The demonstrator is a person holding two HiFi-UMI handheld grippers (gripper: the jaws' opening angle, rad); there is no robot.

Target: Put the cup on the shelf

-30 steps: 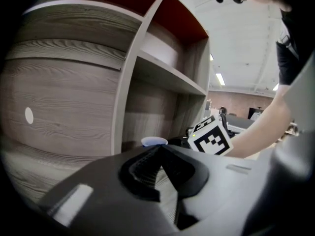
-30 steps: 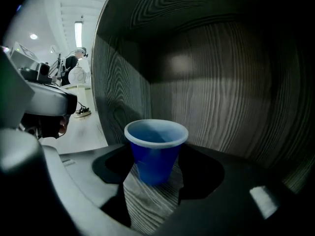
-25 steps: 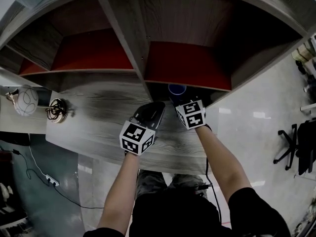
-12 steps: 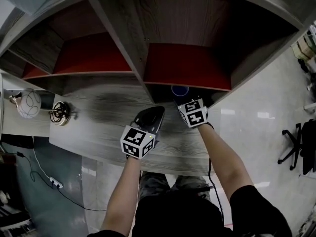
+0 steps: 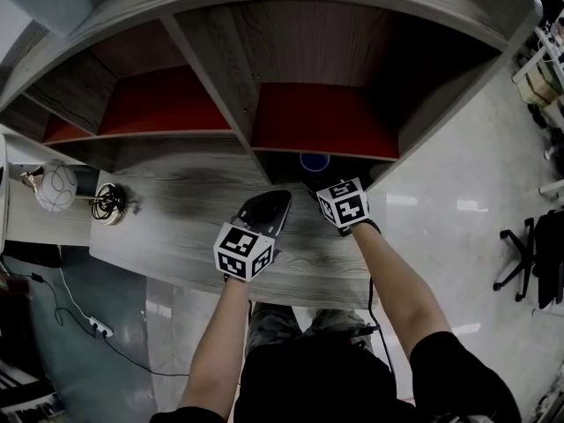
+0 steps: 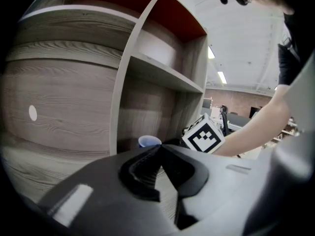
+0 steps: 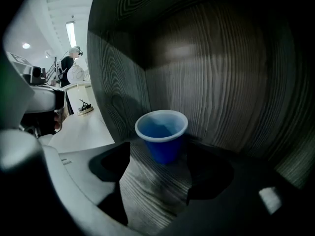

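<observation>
A: Right tool [image 7: 158,146] status?
B: Jaws wide apart, just been opening. Small blue plastic cup [image 7: 161,132] stands upright between the tips, touching neither pad, inside the grey wood-grain shelf [image 7: 221,73] compartment.
A: Left tool [image 6: 158,149]?
B: Jaws together, empty, over the grey wood-grain counter [image 5: 176,210]. In head view, the cup is at its 1 o'clock.

A grey wood-grain worktop [image 5: 167,205] has a shelf unit [image 5: 220,77] with red inner panels rising at its far edge. Right of the worktop lies glossy pale floor [image 5: 458,218] with a black office chair [image 5: 527,263]. Left of it, a white power strip [image 5: 95,327] sits on darker floor. Strip lights [image 6: 221,76] glow overhead.
</observation>
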